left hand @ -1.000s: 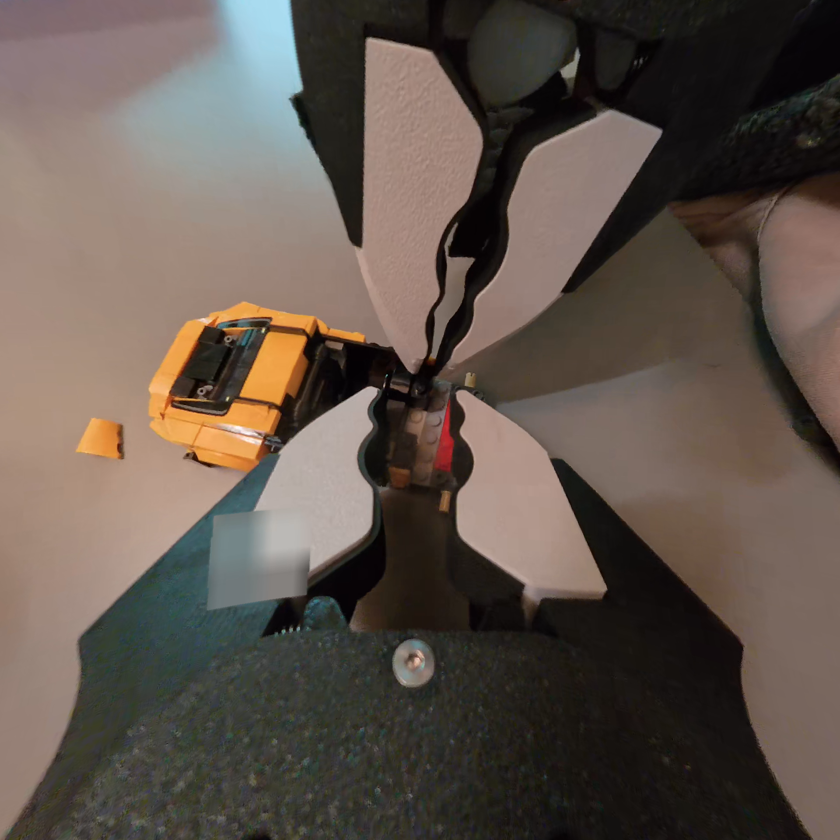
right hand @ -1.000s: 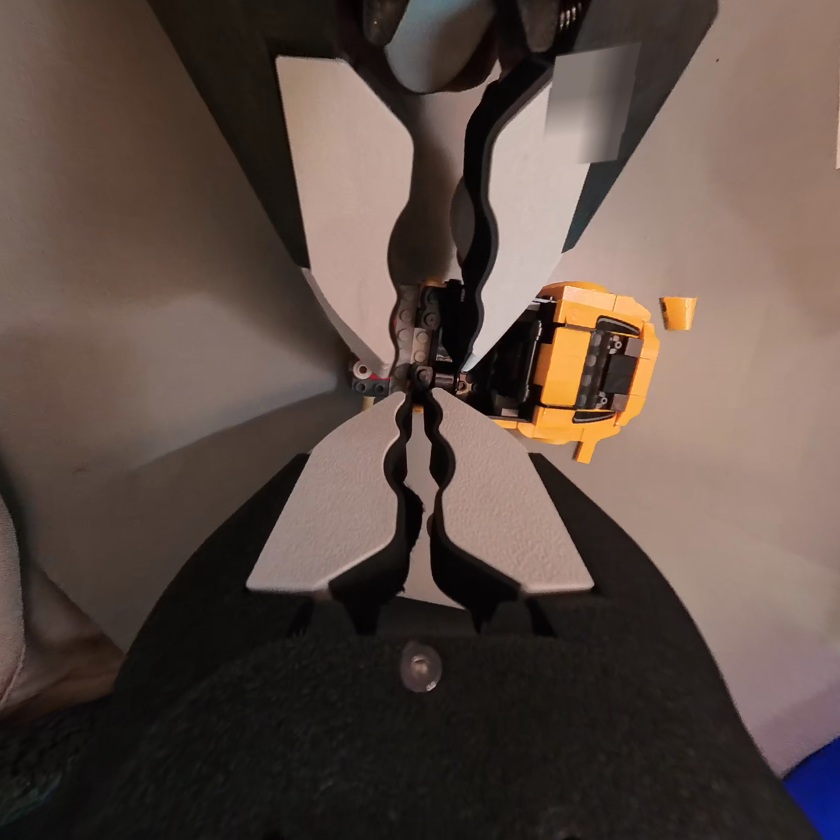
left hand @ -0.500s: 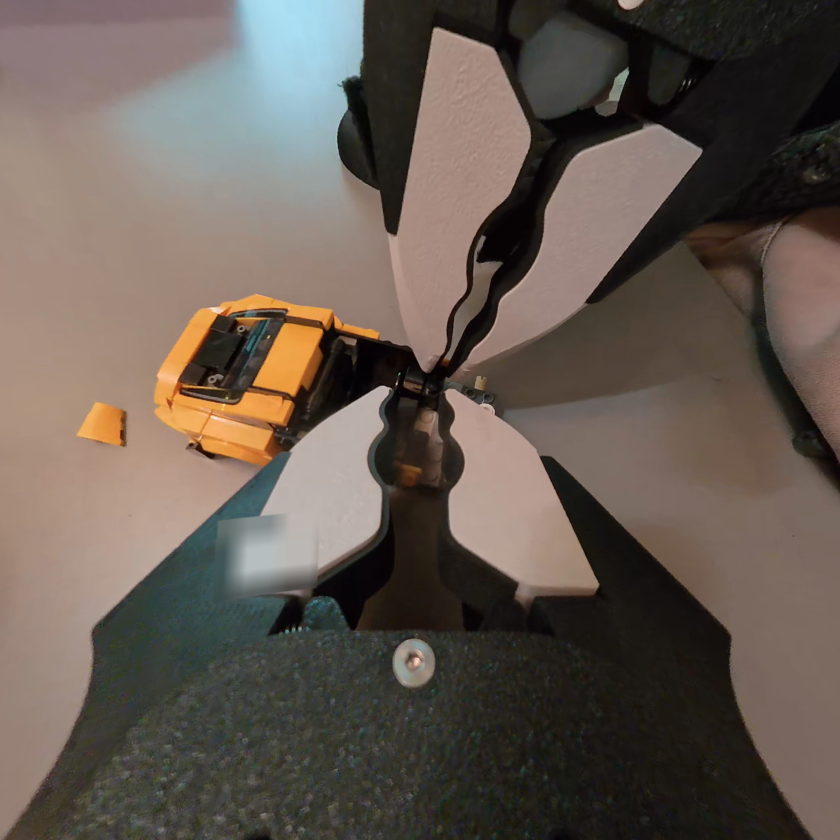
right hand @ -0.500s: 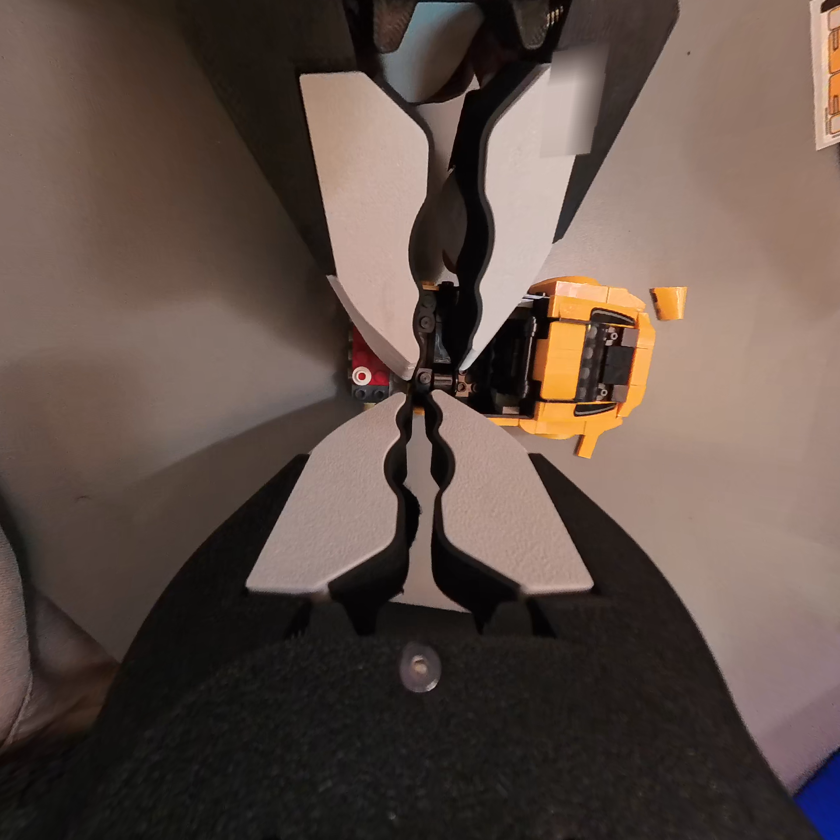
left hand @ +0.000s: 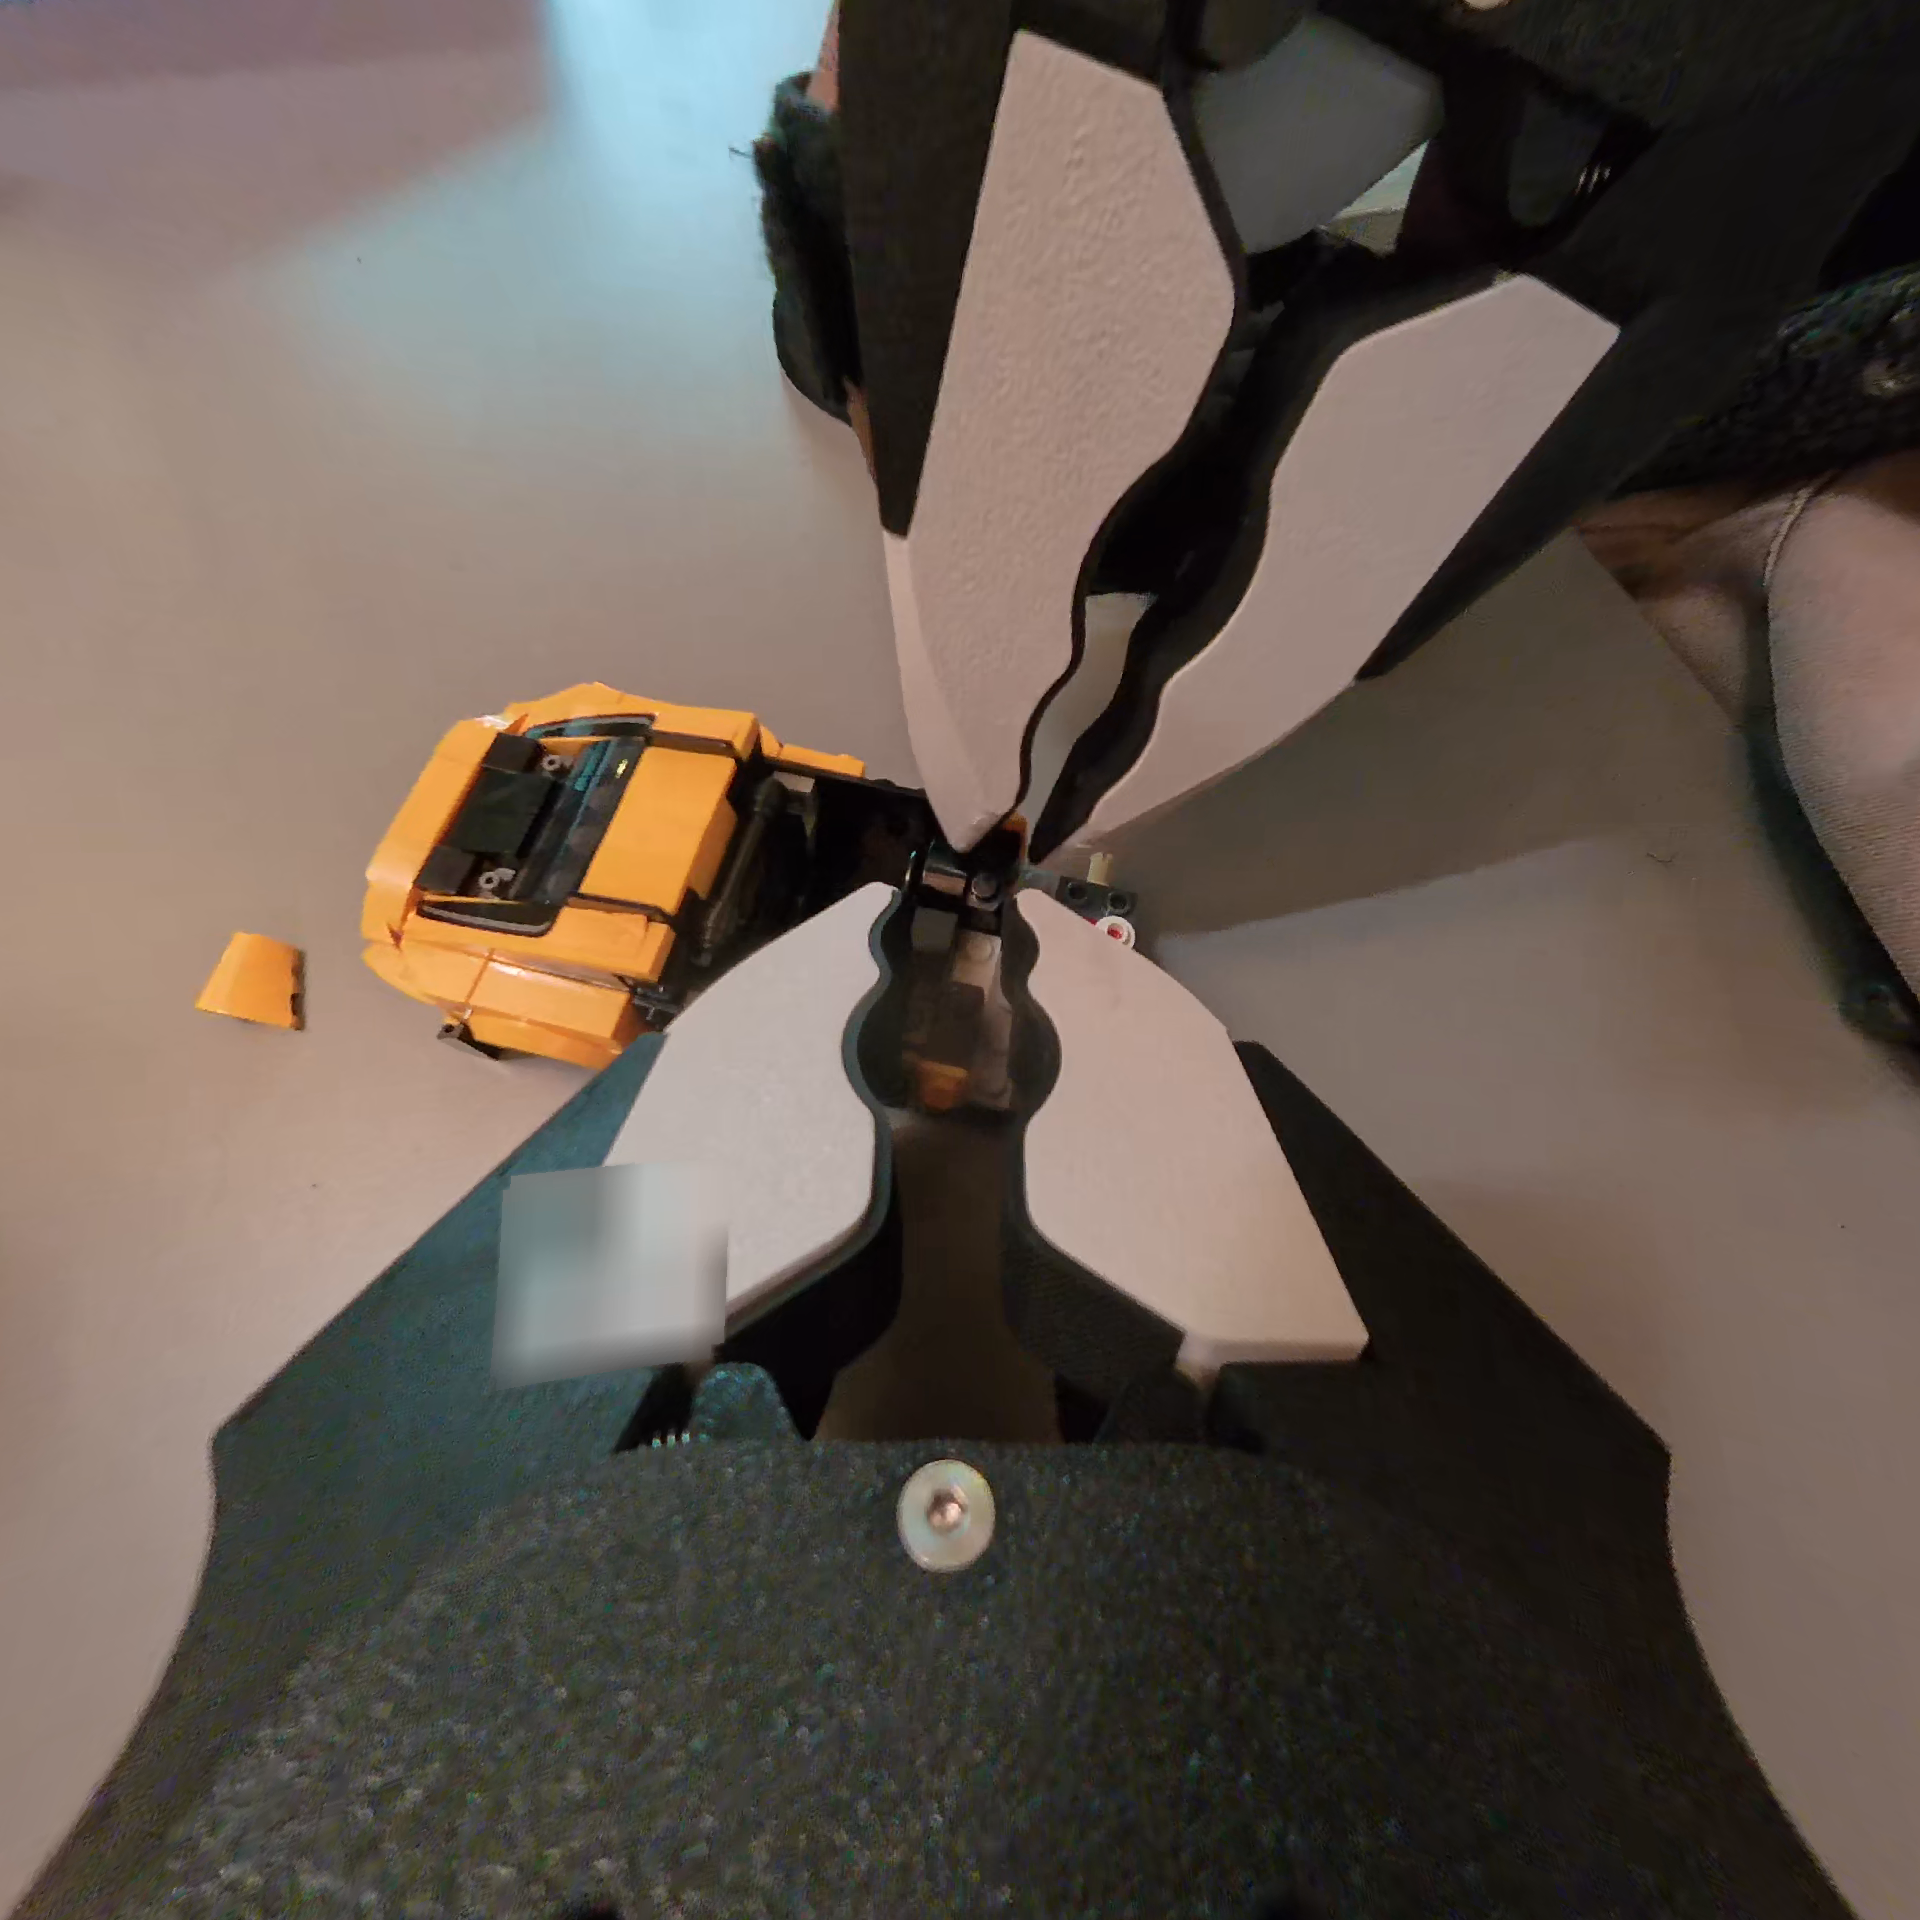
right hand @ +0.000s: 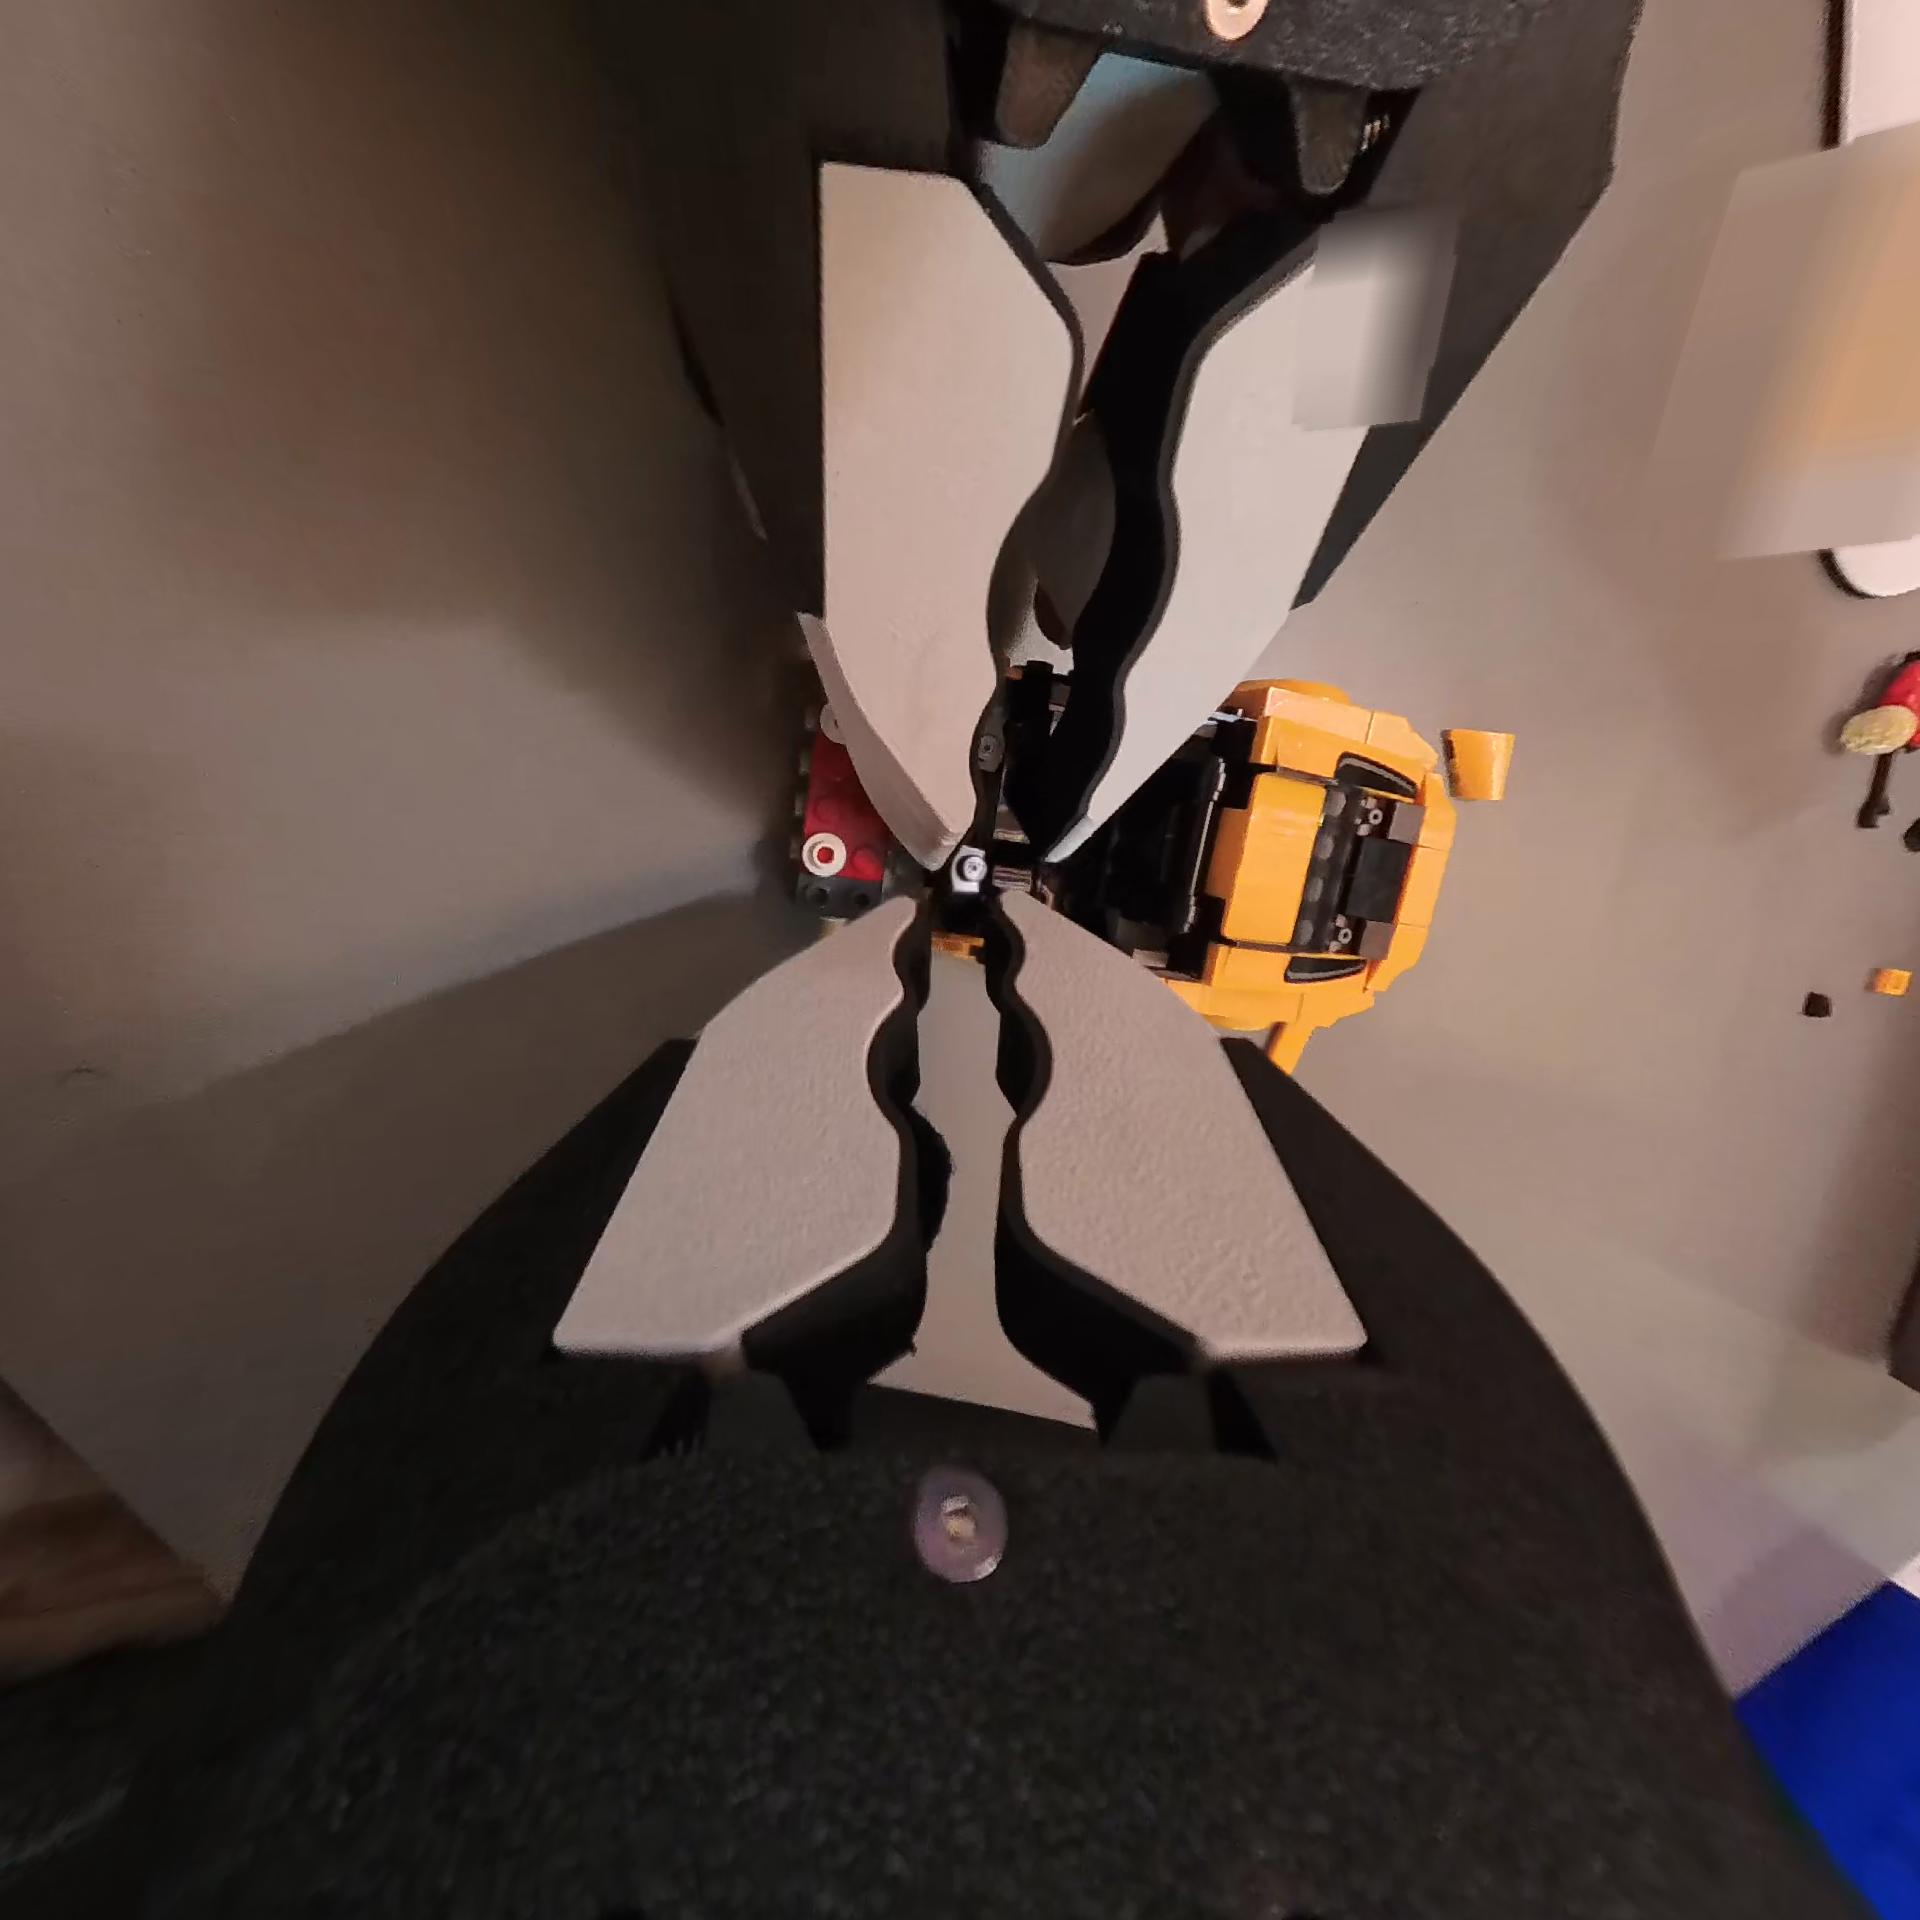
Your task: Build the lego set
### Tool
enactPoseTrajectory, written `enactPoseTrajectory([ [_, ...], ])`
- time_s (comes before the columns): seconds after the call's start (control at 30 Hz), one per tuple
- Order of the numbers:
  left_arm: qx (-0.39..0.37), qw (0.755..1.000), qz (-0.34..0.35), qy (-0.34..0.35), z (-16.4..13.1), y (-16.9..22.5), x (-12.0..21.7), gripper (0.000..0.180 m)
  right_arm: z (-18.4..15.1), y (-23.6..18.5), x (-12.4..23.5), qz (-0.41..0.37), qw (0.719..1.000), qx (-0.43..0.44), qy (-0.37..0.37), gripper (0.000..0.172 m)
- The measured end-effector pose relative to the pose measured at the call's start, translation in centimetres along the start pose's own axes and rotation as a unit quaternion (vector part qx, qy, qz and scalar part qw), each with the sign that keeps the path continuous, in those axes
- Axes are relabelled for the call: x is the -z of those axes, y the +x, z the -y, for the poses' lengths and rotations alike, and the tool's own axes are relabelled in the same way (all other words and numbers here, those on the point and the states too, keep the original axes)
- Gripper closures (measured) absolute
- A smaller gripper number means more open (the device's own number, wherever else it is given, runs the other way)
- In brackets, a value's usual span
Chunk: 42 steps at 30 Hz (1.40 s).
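The left gripper (left hand: 956,925) is closed on the dark chassis strip (left hand: 961,971) that runs out of the orange car body (left hand: 561,862), its pads bearing on both sides of the strip. So the car lies partly inside this gripper: the chassis is in the grip, and the orange body sits on the desk (left hand: 312,468) just beside the left finger.

At the tip of that grip, the right gripper (right hand: 966,883) meets it nose to nose. Its fingers close in around a small black piece with a grey stud (right hand: 971,868) on the same strip. Whether its pads actually press that piece is hard to tell, since the fingertips shadow it.

On the side of the grippers away from the car body, a red brick section (right hand: 831,821) sticks out from the chassis.

The risk, as I judge it, lies in two grippers working one thin strip. Any twist or pull out of line could snap bricks off it or drag the car body across the desk. A weak hold on the studded piece could also let it pop free.

Beyond the car body lies a loose orange piece (right hand: 1475,764), and farther still a few small parts (right hand: 1886,727)
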State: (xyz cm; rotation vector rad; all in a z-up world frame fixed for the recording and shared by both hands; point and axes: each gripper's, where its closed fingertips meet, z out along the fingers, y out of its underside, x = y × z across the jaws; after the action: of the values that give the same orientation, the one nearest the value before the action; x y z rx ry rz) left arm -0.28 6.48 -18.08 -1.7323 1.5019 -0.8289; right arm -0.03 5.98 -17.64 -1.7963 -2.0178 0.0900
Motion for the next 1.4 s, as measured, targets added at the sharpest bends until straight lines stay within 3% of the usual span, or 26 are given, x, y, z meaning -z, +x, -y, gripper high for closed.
enactPoseTrajectory([
  [0.33, -0.007, 1.0, 0.005, -0.002, 0.01, -0.05, -0.05, 0.163, 0.34, -0.07, -0.23, -0.018, 0.999, 0.038, 0.002, 0.168],
  [1.4, -0.012, 1.0, 0.006, -0.001, -0.03, 0.09, -0.07, 0.162, 0.22, -0.18, -0.28, 0.014, 0.996, -0.057, 0.067, 0.167],
])
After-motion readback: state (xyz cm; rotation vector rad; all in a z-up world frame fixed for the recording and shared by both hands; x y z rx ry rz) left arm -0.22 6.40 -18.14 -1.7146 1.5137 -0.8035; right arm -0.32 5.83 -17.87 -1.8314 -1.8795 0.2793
